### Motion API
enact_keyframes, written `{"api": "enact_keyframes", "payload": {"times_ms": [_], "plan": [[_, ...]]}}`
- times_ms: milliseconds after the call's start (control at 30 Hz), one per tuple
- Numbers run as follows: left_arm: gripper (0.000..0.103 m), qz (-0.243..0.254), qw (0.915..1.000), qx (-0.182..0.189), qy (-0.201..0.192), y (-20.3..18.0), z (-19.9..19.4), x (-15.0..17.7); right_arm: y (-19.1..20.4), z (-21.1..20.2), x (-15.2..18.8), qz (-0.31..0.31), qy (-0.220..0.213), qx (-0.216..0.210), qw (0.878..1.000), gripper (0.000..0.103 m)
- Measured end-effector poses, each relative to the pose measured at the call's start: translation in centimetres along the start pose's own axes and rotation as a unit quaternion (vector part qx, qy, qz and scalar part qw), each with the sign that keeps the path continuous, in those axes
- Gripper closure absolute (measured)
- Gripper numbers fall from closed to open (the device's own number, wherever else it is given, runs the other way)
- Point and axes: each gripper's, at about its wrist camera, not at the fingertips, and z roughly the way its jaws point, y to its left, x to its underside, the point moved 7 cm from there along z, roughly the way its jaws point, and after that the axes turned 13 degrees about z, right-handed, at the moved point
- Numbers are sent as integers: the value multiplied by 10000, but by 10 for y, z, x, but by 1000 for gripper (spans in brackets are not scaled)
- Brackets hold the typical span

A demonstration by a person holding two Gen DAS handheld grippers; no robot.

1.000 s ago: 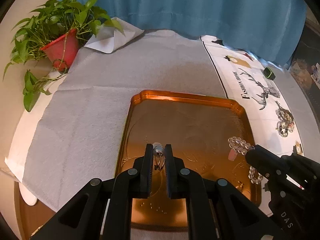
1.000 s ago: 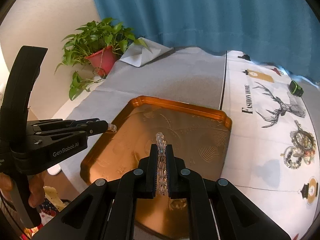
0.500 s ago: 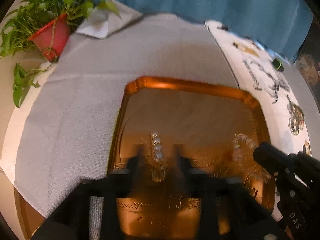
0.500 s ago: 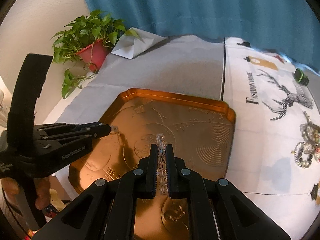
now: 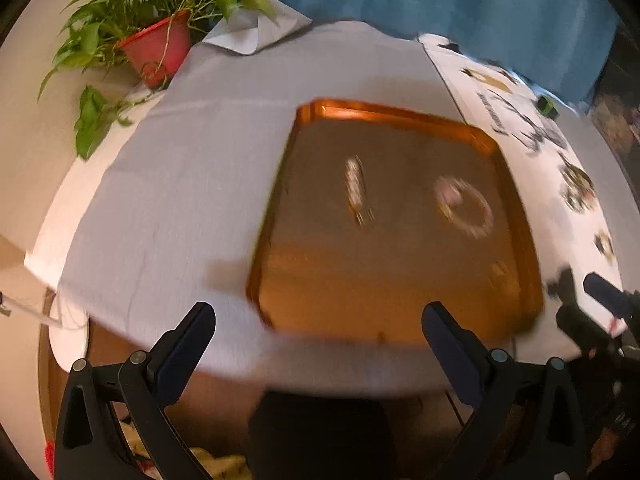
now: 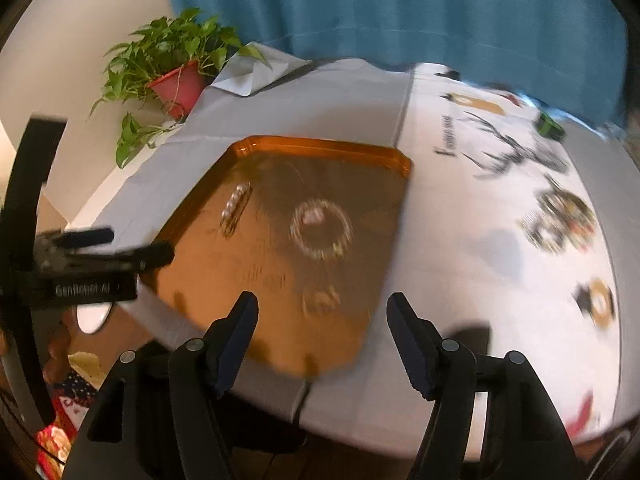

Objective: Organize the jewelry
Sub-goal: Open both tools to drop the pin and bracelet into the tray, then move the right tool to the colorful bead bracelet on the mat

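**A:** What jewelry is there, and how many pieces?

**B:** Two pieces lie on one copper tray (image 5: 400,280). A short beaded earring (image 5: 356,190) lies ahead of the left tongs (image 5: 316,340), and a ring-shaped beaded bracelet (image 5: 464,208) lies ahead and to their right. They are apart, not touching. Both are blurred, so finer detail cannot be told.

**A:** And the tongs?

**B:** Two pairs. The left tongs are spread wide and released, gripping nothing. The right tongs (image 6: 322,332) are also released and empty, with the bracelet (image 6: 322,226) straight ahead of them and the earring (image 6: 236,210) ahead to their left.

**A:** Does anything block the way?

**B:** Nothing lies between either pair of tongs and the jewelry.

**A:** What else is around?

**B:** One grey cloth (image 5: 180,200) under the tray. One printed white cloth (image 6: 500,240) ahead and right of the right tongs, with a heap of other jewelry (image 6: 560,220) on it and a small green object (image 6: 550,124) further on. One potted plant (image 5: 156,44) in a red pot far ahead to the left, and a blue curtain (image 6: 400,12) behind everything.
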Motion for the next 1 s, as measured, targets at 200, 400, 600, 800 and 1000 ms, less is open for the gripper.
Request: {"api": "enact_keyframes", "payload": {"times_ms": [200,400,600,800,1000], "plan": [[0,-118,9992,134,-366,-25,-59,33,-1,-65,35,103,-234,-5,9997,34],[0,51,9977,-85,-672,-42,-102,49,9,-109,63,-33,-466,-97,9989,33],[0,190,9962,-171,-831,-55,-127,56,10,-136,73,-6,-661,-180,9976,33],[0,294,9950,-215,-927,-68,-137,55,-1,-155,74,119,-848,-201,9961,33],[0,464,9945,-245,-908,-82,-136,49,-14,-157,75,247,-837,-190,9960,33]]}}
